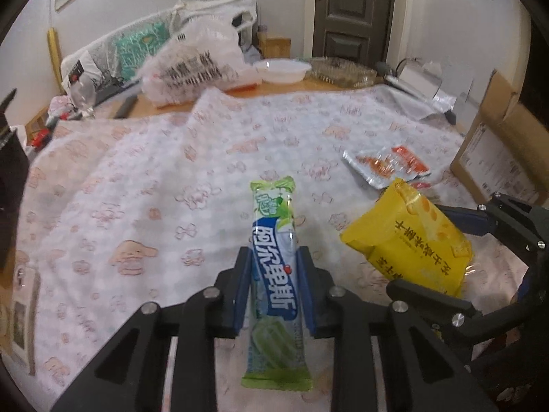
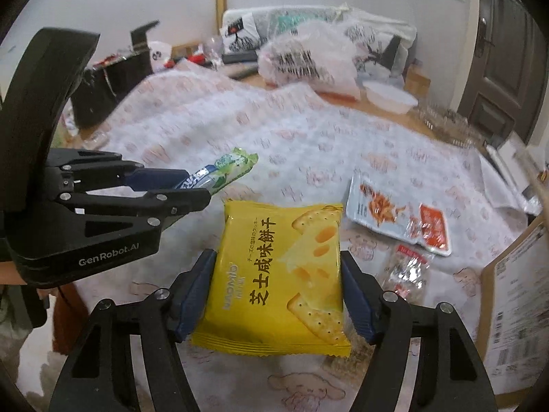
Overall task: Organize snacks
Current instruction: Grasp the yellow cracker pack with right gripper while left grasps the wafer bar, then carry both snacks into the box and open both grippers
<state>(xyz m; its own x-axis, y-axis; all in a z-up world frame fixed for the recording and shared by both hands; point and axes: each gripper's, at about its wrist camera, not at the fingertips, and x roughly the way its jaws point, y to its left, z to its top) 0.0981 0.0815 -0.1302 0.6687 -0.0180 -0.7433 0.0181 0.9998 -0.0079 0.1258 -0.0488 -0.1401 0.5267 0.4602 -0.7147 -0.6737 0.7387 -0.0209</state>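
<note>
- The left gripper (image 1: pixel 272 267) is clamped on a long green-and-blue candy stick pack (image 1: pixel 274 274), its pads pinching the narrow wrapper at about mid-length. The pack is lifted off the patterned cloth (image 1: pixel 137 178), one end jutting past the fingertips and the other hanging back toward the camera.
- The stick pack looks light and fairly stiff along its length, but its glossy film is probably slippery; a hold across the middle, as here, should keep it from swinging.
- The right gripper (image 2: pixel 278 271) holds a yellow cheese cracker packet (image 2: pixel 281 274) by its two side edges, clear of the cloth.
- The packet seems light and air-puffed, with brittle crackers inside, so a gentle squeeze at the edges suits it better than a hard pinch.
- Further right, a silver-and-orange snack pouch (image 2: pixel 398 213) and a small clear-wrapped snack (image 2: pixel 408 271) lie on the cloth, beside a cardboard box (image 2: pixel 518 305).
</note>
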